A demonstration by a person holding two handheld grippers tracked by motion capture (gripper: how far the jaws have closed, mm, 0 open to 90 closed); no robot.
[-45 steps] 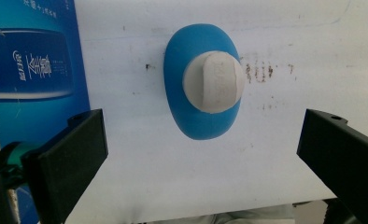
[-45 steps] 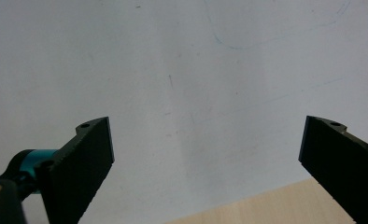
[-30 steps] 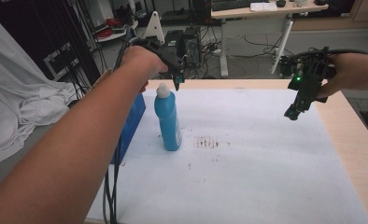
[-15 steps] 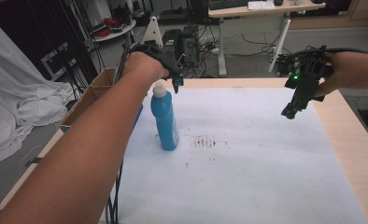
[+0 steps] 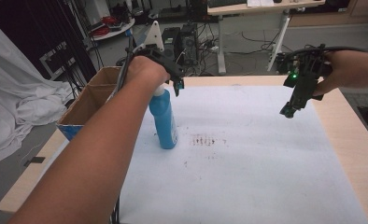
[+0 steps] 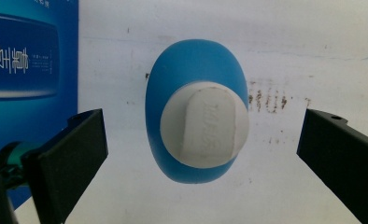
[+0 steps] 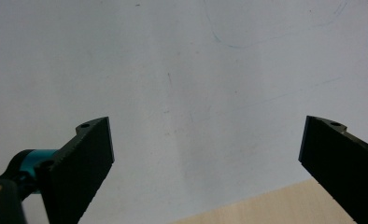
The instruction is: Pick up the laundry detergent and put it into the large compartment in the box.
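A pale wooden bench (image 5: 350, 140) is carrying a white sheet (image 5: 247, 177) that is covering most of its top. A white cloth (image 5: 18, 102) is hanging at the far left. A grey floor (image 5: 247, 51) is stretching behind, where a white-legged desk (image 5: 275, 28) is standing and cables (image 5: 238, 39) are lying tangled beneath it.

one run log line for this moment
left gripper: open, above blue bottle | right gripper: open, nothing held, over white sheet | bottle: upright
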